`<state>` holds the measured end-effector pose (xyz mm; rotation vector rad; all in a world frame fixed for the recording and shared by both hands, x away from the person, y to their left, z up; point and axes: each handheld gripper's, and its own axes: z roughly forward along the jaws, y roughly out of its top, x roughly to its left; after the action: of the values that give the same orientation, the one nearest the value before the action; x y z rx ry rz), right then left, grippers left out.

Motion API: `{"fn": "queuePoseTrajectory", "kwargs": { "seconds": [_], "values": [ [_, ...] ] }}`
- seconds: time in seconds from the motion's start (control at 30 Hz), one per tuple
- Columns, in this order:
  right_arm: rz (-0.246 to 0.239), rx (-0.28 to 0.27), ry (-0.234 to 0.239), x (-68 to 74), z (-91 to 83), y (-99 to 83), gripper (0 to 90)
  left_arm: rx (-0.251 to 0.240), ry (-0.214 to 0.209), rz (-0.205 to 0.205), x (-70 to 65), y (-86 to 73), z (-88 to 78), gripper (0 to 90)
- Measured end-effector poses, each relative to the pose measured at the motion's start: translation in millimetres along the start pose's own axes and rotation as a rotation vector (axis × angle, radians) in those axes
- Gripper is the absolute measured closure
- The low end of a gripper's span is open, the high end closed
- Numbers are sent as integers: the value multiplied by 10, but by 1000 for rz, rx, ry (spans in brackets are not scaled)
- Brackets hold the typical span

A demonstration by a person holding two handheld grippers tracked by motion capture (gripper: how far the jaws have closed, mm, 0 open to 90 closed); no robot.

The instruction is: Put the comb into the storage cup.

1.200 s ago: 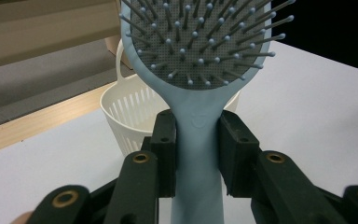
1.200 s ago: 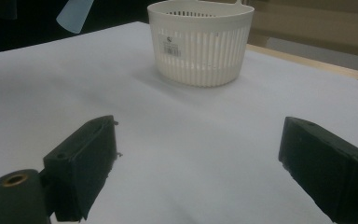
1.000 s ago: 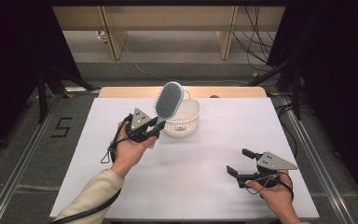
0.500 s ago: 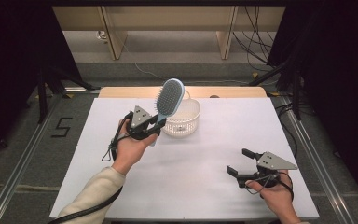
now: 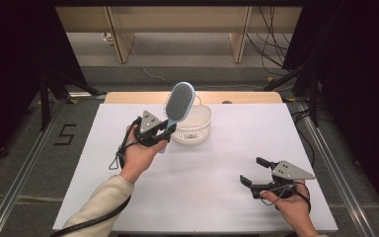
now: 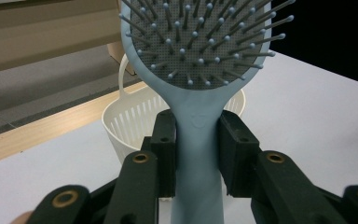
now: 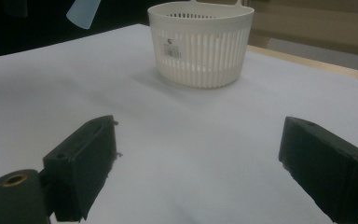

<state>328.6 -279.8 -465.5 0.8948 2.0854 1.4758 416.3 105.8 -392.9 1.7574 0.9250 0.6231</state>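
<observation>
A: While my right gripper [image 5: 253, 171] sits low at the near right of the white table [image 5: 217, 197], jaws spread wide with nothing between them, what have you got for the left?

B: My left gripper [image 6: 196, 140] is clamped on the hairbrush [image 6: 200, 65]. Pale blue, oval paddle head, grey pad, thin bristles with pale ball tips. Bristle face turned to that gripper's camera.

A: Grip point?

B: Handle, just under the neck where it widens into the head. One black finger [image 6: 164, 144] presses each side of the handle, flat. Handle runs on down between them toward my palm.

A: Upright?

B: Near enough. In the high view the hairbrush [image 5: 179, 101] stands head-up, tipped slightly to the right, lifted clear off the table in my left gripper [image 5: 162, 132].

A: Farther back?

B: White slotted basket [image 5: 197, 129], round, small loop handle on the far rim, standing on the table just beyond and right of my left hand [image 5: 138, 150]. The brush head overlaps its left rim in the high view; cannot tell whether it is over the opening. Basket has a small label on its wall [image 7: 171, 48]. Wooden table edge [image 5: 246, 97] behind that.
</observation>
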Motion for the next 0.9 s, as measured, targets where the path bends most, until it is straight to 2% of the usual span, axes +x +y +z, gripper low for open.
{"fn": "queuePoseTrajectory", "kwargs": {
  "seconds": [0.43, 0.6, 0.9],
  "values": [
    [0, 0, 0, -1, -2, -1, 121, -16, 1, -7, 13, 26, 33, 695],
    [2, -1, 0, 0, -3, -1, 121, -21, 3, 10, 3, 43, 37, 695],
    [1, 2, 0, 1, -1, -2, 121, -32, -2, -2, 8, 75, 53, 695]
  ]
}}
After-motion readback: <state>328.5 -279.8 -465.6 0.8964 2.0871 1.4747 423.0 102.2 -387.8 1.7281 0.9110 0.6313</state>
